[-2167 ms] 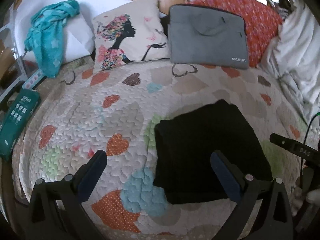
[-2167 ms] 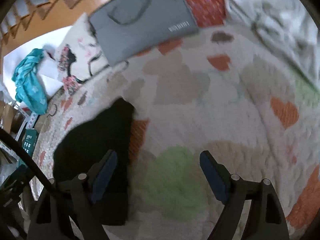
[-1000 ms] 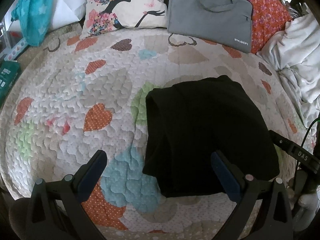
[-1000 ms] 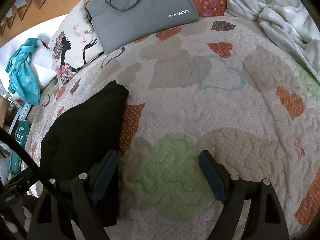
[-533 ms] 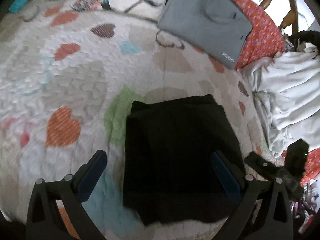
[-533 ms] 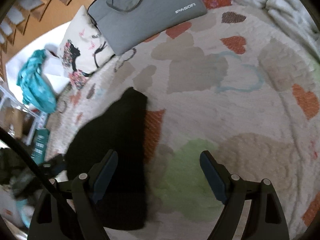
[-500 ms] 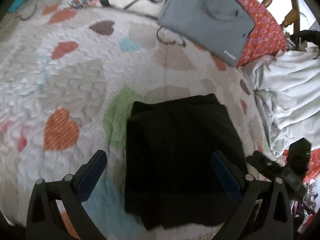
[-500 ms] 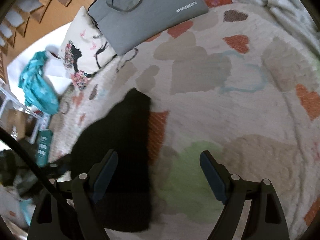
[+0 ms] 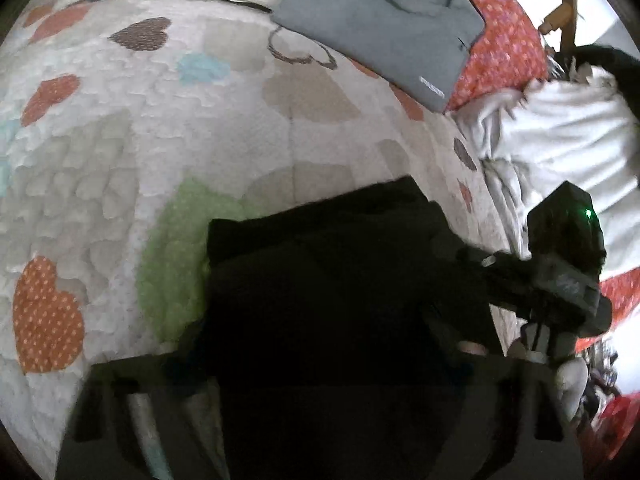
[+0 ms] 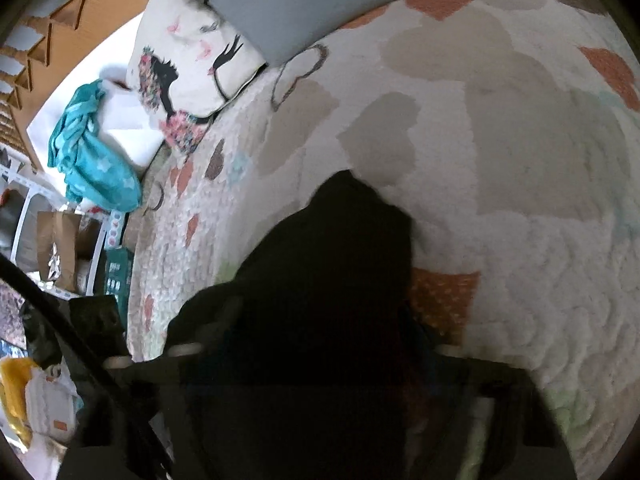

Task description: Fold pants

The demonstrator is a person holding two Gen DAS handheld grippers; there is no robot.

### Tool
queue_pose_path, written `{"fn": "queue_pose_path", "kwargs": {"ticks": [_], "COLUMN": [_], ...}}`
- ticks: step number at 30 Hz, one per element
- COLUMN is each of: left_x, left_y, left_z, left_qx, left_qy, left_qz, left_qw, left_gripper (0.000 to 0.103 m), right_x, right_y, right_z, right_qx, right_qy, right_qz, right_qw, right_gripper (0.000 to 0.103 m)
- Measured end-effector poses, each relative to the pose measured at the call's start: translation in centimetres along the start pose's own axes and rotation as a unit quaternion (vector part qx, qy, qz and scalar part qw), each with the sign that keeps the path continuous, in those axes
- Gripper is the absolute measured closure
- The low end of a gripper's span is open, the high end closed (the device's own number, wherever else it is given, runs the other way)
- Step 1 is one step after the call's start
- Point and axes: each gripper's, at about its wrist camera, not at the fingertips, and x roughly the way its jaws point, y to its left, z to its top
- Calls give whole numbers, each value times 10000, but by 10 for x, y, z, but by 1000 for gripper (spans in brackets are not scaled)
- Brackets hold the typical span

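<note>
A bed covered in a pale quilt (image 9: pixel 120 152) patched with coloured hearts fills both views. Nearest the lenses, the black pants (image 9: pixel 328 280), already folded into a compact stack, lie on the quilt and swallow the lower half of each view. The left tongs (image 9: pixel 320 364) sit low over the stack's near edge with the jaws closing and the dark cloth between them; the frame is too dark and smeared to tell whether the pads press on it yet. The right tongs (image 10: pixel 320 344) come at the same stack from its other side, jaws likewise closing with the fabric between them, contact again unclear. In the left view the right-hand device shows as a dark block with a green light at the stack's right edge. Farther off lie a printed pillow (image 10: pixel 192 76), a grey laptop bag (image 9: pixel 384 16), a red dotted cushion (image 9: pixel 504 52), a white blanket (image 9: pixel 560 140) and a teal cloth (image 10: pixel 92 152). The likely trouble: jaws closing on the top layer only, so a lift would peel the stack open; or pinching quilt along with cloth and dragging the bedding; or uneven pulls from the two sides skewing the fold.
</note>
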Motion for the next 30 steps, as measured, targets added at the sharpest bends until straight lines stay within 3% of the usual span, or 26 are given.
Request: {"fn": "queue_pose_path", "kwargs": {"ticks": [1, 4, 8, 13, 22, 26, 27, 28, 30], "left_x": [-2, -12, -27, -30, 12, 34, 36, 37, 34], "left_y": [2, 1, -11, -18, -3, 14, 17, 21, 27], "left_z": [0, -1, 5, 38, 94, 96, 95, 94, 94], "left_qx": [-76, -210, -158, -221, -309, -404, -478, -569, -705], "left_qy": [12, -95, -257, -391, -261, -87, -18, 33, 75], "left_qz": [-163, -267, -327, -333, -64, -66, -175, -278, -426], "left_qw": [9998, 9994, 9990, 9984, 9992, 9991, 9987, 9980, 9966], "left_gripper": [40, 45, 49, 52, 53, 40, 38, 38, 38], "right_x": [-2, -15, -36, -47, -26, -2, 2, 4, 4], "right_y": [4, 18, 39, 61, 34, -5, -12, -19, -26], "right_z": [-1, -2, 4, 24, 73, 80, 78, 77, 75], "right_qx": [-75, -293, -436, -695, -487, -152, -93, -56, -5], "right_qy": [3, -36, -199, -389, -630, -430, -395, -387, -448], "right_qz": [-69, -26, 205, 197, -332, -665, -735, -811, -836], "right_qw": [9999, 9996, 9986, 9966, 9963, 9967, 9965, 9959, 9955], "right_gripper": [59, 76, 78, 79, 80, 76, 70, 55, 48]}}
